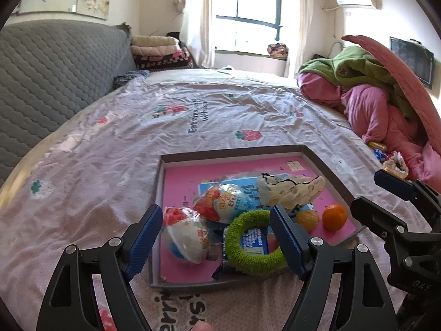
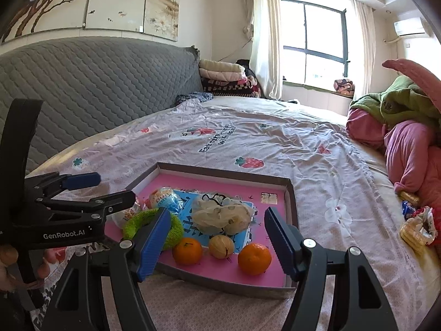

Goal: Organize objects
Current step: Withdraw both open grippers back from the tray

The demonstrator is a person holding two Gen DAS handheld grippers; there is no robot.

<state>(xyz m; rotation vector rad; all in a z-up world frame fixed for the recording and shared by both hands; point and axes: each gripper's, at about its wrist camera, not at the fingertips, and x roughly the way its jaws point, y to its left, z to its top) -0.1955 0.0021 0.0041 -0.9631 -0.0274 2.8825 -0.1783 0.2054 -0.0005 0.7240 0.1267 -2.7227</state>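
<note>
tray (image 2: pixel 292 201) on bed (image 2: pixel 275 143) | tangerines (image 2: pixel 254 258), ring (image 2: pixel 176 230), packets (image 2: pixel 165 197) in tray | headboard (image 2: pixel 96 82) left

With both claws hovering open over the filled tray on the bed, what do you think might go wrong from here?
1. The two oranges and the walnut lie loose near the tray's front edge; a nudge might roll them about or out.
2. The left claw and right claw are close together, so they could collide.
3. The tray rests on a soft, wrinkled bedsheet; pressing down may tilt it.
</note>
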